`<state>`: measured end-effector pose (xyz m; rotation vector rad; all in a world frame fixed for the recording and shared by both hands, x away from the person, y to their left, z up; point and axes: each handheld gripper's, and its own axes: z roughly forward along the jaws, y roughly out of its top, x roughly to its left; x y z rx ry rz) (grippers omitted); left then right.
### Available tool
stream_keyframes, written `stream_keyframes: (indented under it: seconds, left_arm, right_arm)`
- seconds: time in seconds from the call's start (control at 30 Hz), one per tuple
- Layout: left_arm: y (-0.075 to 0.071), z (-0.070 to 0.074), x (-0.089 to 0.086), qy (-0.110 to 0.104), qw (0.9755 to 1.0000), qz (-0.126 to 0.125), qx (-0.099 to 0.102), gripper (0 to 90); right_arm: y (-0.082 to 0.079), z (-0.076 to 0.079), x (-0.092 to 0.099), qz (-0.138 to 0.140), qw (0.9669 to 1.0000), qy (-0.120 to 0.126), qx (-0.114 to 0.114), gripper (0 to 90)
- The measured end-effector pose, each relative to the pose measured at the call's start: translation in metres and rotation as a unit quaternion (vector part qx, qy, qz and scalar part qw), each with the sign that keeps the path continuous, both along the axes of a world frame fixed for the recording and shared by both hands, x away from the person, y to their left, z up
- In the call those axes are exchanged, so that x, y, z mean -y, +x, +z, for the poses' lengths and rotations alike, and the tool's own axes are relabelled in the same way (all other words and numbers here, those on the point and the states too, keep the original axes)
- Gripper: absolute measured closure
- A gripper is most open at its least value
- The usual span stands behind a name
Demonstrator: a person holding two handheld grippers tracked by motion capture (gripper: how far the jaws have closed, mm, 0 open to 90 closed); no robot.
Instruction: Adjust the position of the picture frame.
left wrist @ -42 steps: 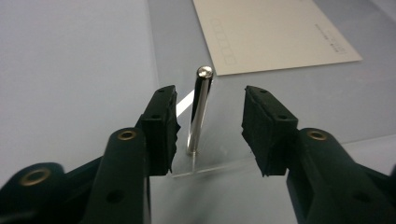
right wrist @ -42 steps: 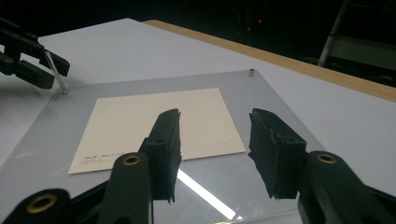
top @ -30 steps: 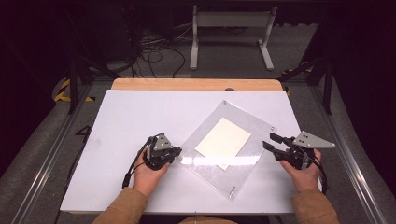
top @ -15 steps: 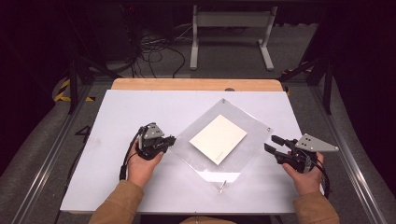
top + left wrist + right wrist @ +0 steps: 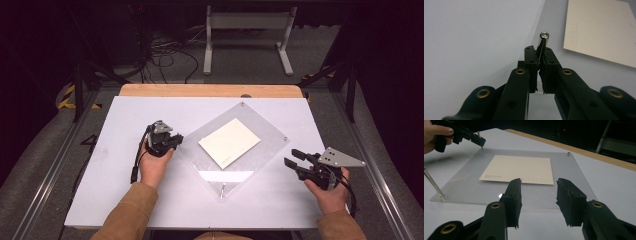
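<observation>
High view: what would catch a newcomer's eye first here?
A clear acrylic plate lies cornerwise mid-table over a cream card. At the plate's left corner the left tongs are shut on a small metal pin. By the plate's right corner the right tongs stand open, with nothing between them.

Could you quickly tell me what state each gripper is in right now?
Left gripper: shut on the metal pin at a corner of the clear acrylic sheet.
Right gripper: open, nothing between its jaws, which have just been closing slightly.
</observation>
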<state>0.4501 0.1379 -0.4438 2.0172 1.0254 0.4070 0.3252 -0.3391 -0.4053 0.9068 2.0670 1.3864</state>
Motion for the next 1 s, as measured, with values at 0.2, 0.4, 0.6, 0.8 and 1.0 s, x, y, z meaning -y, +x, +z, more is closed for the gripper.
stream_keyframes:
  seconds: [0.2,0.4,0.6,0.8,1.0]
  left_arm:
    - [0.011,-0.009,0.0,-0.021,0.9996,0.013,-0.012,84.2]
    - [-0.001,0.005,-0.002,-0.02,0.9996,0.02,0.002,63.9]
    - [-0.045,0.033,0.013,-0.017,0.9984,-0.026,0.048,51.5]
    - [-0.073,0.037,0.03,-0.067,0.9869,-0.139,0.046,51.3]
    - [-0.097,0.038,0.045,-0.074,0.9747,-0.206,0.047,49.6]
  right_arm:
    - [-0.002,0.0,-0.002,0.005,1.0,-0.003,-0.003,55.9]
    - [-0.001,0.001,-0.003,0.007,1.0,-0.001,-0.002,55.8]
    - [0.001,0.001,-0.003,0.01,0.9999,-0.001,0.0,55.6]
    - [0.002,0.002,-0.006,0.017,0.9999,0.0,0.003,55.5]
    - [0.004,0.003,-0.005,0.018,0.9998,0.001,0.003,55.2]
